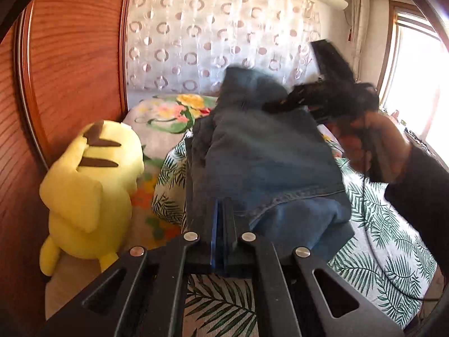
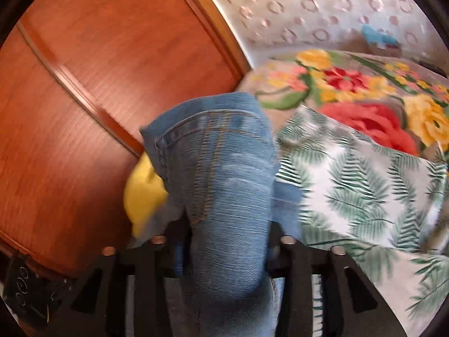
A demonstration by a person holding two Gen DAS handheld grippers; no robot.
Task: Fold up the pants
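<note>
Bedroom scene: a bed covered by a palm-leaf print sheet point(image 1: 393, 255) over a floral blanket point(image 1: 168, 112), bounded by a reddish wooden panel point(image 1: 70, 70) at 9 o'clock and a circle-patterned curtain point(image 1: 210, 28) at 12 o'clock. A yellow plush toy point(image 1: 92, 188) sits against the panel at 8 o'clock in the left wrist view. The blue denim pants point(image 1: 266, 157) occupy the centre of that view, raised above the sheet and stretched between the two tools. The left gripper point(image 1: 223, 224), at 6 o'clock, has its fingers pressed together on a pants edge. The right gripper point(image 1: 283, 104), blurred at 2 o'clock and carried by the person's right hand point(image 1: 373, 146), meets the far end of the fabric. In the right wrist view, a thick denim bundle fills the gap between the right gripper's spread fingers, which clamp it at 6 o'clock.
</note>
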